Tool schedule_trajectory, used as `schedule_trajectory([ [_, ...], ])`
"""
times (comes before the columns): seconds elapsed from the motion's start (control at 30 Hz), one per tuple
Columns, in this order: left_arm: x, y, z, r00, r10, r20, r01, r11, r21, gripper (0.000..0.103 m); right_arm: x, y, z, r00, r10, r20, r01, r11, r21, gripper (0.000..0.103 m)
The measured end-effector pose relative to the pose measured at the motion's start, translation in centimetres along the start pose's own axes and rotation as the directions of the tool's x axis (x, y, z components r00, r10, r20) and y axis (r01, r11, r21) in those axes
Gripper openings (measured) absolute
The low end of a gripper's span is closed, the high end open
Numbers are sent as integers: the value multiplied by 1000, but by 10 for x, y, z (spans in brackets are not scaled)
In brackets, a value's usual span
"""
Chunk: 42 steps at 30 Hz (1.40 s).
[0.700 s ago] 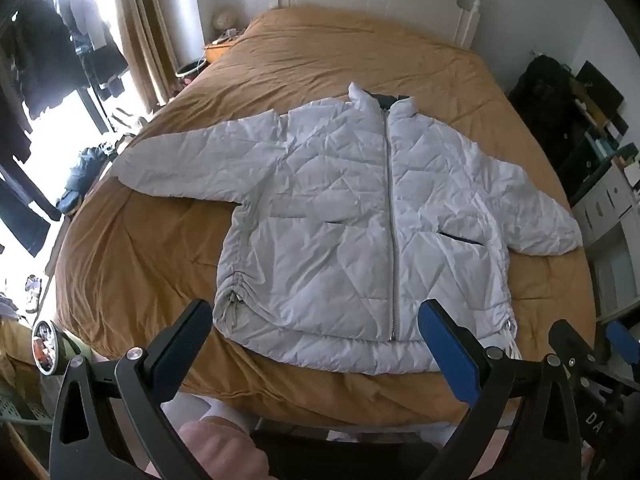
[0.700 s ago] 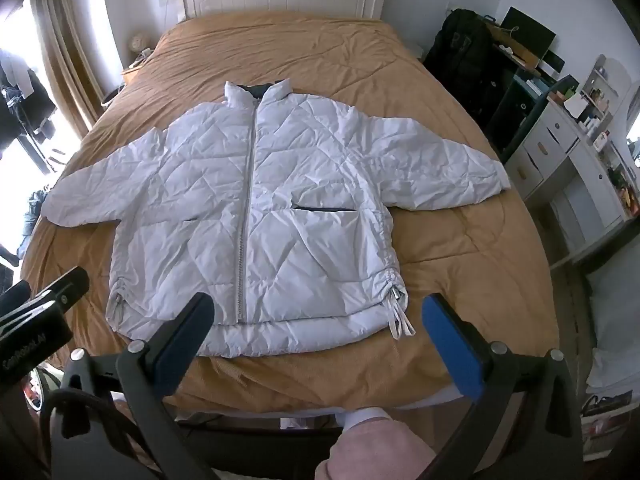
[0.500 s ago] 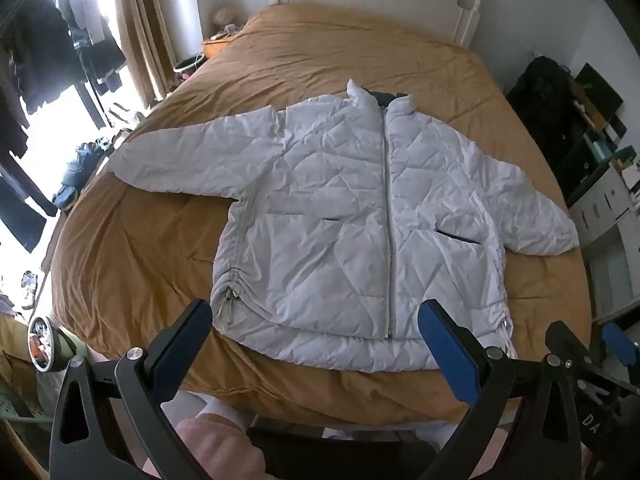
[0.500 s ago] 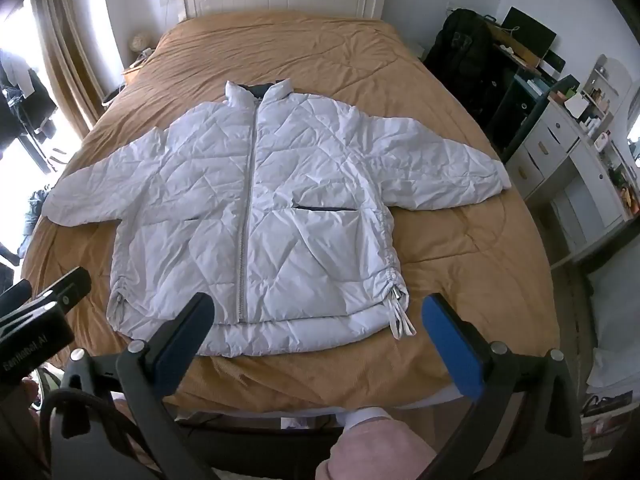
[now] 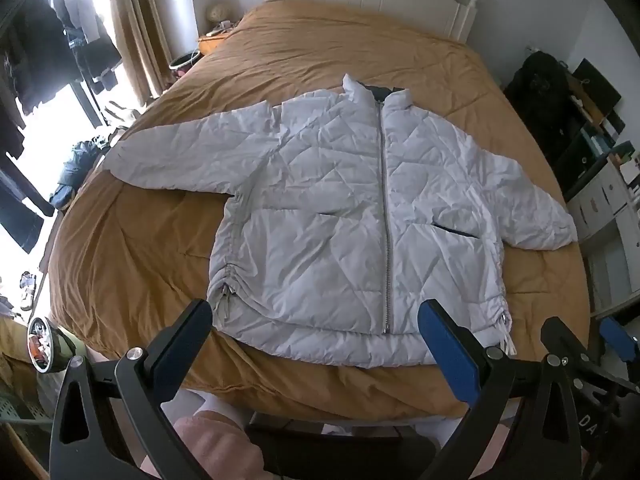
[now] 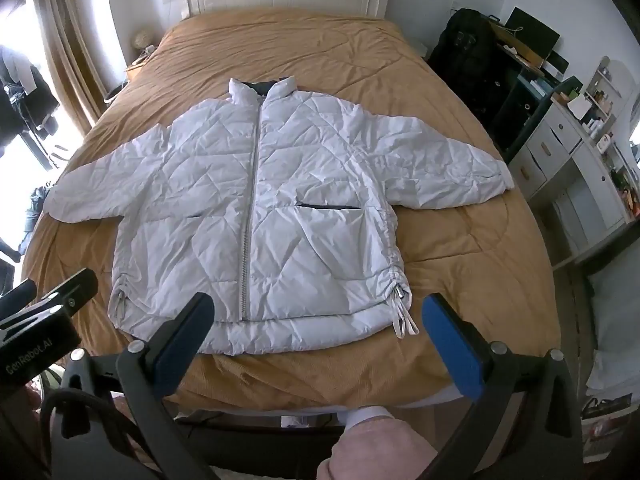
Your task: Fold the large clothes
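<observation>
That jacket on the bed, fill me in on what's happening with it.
A person holds a claw in each hand at the foot of the bed. The white jacket lies flat on the orange cover, zipped up, both sleeves spread out. The left claw and right claw are both open, hovering near the hem, gripping nothing. No fold has been made yet.

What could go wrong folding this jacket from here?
1. The puffy white jacket is slick-looking and quilted; a fold may spring back open.
2. Drawstrings dangle at the hem and could snag the open right gripper.
3. The hem lies near the bed edge; it might slide off.
</observation>
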<state>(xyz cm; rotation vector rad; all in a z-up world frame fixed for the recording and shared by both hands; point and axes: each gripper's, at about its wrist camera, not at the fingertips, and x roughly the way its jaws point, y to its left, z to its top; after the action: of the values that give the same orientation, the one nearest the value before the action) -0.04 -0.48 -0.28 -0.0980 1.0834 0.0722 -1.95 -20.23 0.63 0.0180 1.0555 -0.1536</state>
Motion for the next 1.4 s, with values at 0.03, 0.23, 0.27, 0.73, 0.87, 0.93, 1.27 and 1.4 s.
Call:
schedule_trajectory([
  [0.03,0,0,0,1000,1,0,-1,1000,0,103,0,0,0,1000,0,0,0,1000,1,103],
  [0.23,2,4,0,1000,-4,-10,4,1000,-5,103,0,0,0,1000,0,-2,0,1000,-1,103],
  [0.27,2,4,0,1000,-4,-11,4,1000,-4,103,0,-1,0,1000,0,-2,0,1000,-1,103],
  [0.73,3,5,-3,1000,-3,-13,3,1000,8,103,0,0,0,1000,1,-4,-1,1000,-1,103],
  [0.87,3,2,-3,1000,-4,-15,4,1000,3,103,0,0,0,1000,1,-4,-1,1000,0,103],
  [0.93,4,1,-4,1000,-5,-16,5,1000,1,103,0,0,0,1000,2,-3,-2,1000,0,103],
  [1.27,4,-2,-10,1000,-6,-19,7,1000,10,103,1,0,0,1000,2,-5,-2,1000,-1,103],
  [1.4,4,1,-3,1000,-4,-17,4,1000,5,103,1,0,0,1000,2,-6,-2,1000,-2,103],
])
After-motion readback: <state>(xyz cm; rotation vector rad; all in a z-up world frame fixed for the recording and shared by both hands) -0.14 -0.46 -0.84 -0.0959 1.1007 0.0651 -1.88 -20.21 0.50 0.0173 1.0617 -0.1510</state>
